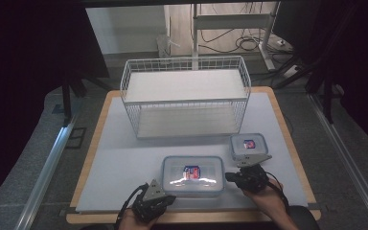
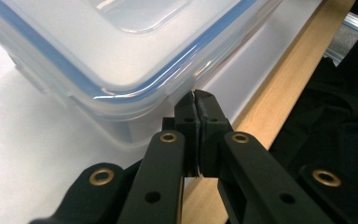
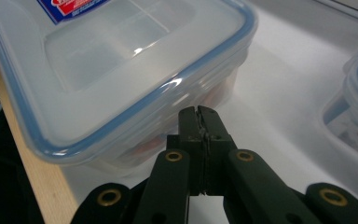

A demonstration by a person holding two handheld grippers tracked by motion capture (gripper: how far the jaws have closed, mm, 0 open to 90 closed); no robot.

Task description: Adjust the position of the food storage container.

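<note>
Clear blue-rimmed lidded container (image 1: 193, 175).

Large box (image 1: 192, 176): clear rectangular plastic container, lid on, with a blue seal around the rim and a red-and-blue label at the lid's centre. It lies flat on the white mat near the table's front edge, long side across. Small box (image 1: 248, 145): same make, squarer, lidded, flat, just beside and behind its right end.

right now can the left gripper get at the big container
Probably yes: the left gripper, jaws shut, sits right at the big container's near left corner with nothing between them.
</note>
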